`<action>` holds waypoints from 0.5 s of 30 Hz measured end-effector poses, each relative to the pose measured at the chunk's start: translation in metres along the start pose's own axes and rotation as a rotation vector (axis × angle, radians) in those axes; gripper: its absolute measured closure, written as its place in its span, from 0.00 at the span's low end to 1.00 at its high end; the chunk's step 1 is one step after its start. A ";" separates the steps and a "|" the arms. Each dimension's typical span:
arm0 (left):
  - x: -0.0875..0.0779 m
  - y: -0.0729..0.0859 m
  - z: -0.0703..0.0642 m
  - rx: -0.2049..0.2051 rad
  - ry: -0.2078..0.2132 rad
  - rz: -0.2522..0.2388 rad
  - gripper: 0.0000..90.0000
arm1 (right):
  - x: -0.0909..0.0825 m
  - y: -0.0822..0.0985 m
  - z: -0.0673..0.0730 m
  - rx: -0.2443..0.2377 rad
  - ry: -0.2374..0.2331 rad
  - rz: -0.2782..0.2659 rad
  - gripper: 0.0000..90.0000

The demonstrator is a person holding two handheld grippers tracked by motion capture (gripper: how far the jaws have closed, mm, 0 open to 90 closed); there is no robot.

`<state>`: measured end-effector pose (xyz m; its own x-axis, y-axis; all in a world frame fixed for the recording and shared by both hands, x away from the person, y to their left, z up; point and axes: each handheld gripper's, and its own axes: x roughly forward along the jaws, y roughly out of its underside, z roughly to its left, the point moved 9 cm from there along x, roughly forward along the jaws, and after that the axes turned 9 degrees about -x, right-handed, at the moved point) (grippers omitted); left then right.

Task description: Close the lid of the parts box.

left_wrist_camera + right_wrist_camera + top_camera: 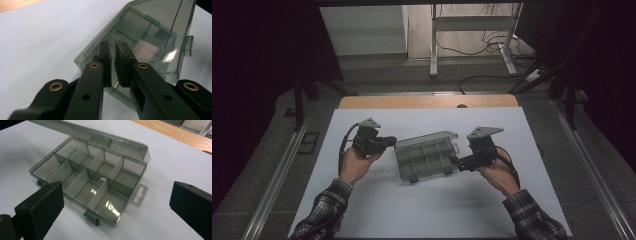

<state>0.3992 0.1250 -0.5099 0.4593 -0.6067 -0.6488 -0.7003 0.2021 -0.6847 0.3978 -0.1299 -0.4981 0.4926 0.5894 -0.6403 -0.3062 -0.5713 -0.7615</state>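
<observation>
A smoky clear compartment box (426,159) lies on the white sheet with its lid (428,138) standing open along the far side. In the right gripper view the box (87,177) shows several bare compartments, two front latches and a hang tab. My left gripper (391,141) is at the box's left corner. Its jaws are nearly together, with only a thin slit and nothing seen clamped, and the left gripper (113,47) points at the box (140,42). My right gripper (455,161) is open wide at the box's right end. In its own view the right gripper (116,195) frames the near corner.
The white sheet (422,210) covers a wooden table, whose far edge (427,101) is bare. Beyond it a metal frame (472,30) stands on the floor among cables (482,47). Dark panels flank both sides.
</observation>
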 end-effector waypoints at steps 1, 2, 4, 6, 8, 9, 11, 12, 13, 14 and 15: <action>0.000 0.002 -0.001 -0.001 0.001 0.002 0.93 | 0.000 0.001 0.001 -0.005 -0.001 0.003 0.00; 0.000 0.003 -0.002 0.001 0.000 0.005 0.93 | 0.000 0.001 0.001 -0.005 -0.001 0.003 0.00; -0.001 0.008 -0.005 0.001 -0.001 0.010 0.93 | -0.002 0.004 0.003 -0.007 -0.006 0.006 0.00; -0.001 0.010 -0.007 0.001 0.001 0.012 0.92 | -0.003 0.004 0.004 -0.008 -0.009 0.005 0.00; -0.001 0.013 -0.009 0.009 -0.001 0.019 0.92 | -0.005 0.005 0.005 -0.009 -0.013 0.001 0.00; -0.002 0.016 -0.011 0.012 -0.001 0.022 0.92 | -0.007 0.008 0.006 -0.006 -0.013 0.004 0.00; -0.002 0.018 -0.012 0.014 -0.001 0.022 0.92 | -0.008 0.010 0.006 -0.005 -0.010 0.006 0.00; -0.002 0.019 -0.013 0.015 0.001 0.025 0.92 | -0.008 0.011 0.006 0.000 -0.011 0.009 0.00; -0.002 0.022 -0.016 0.016 0.001 0.025 0.92 | -0.010 0.013 0.005 0.004 -0.009 0.015 0.00; -0.002 0.022 -0.016 0.016 0.001 0.025 0.92 | -0.010 0.013 0.005 0.004 -0.009 0.015 0.00; -0.002 0.024 -0.018 0.017 0.001 0.029 0.92 | -0.011 0.013 0.005 0.005 -0.005 0.013 0.00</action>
<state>0.3718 0.1174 -0.5188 0.4388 -0.6010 -0.6680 -0.7036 0.2326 -0.6715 0.3847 -0.1412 -0.5019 0.4843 0.5851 -0.6505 -0.3162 -0.5762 -0.7537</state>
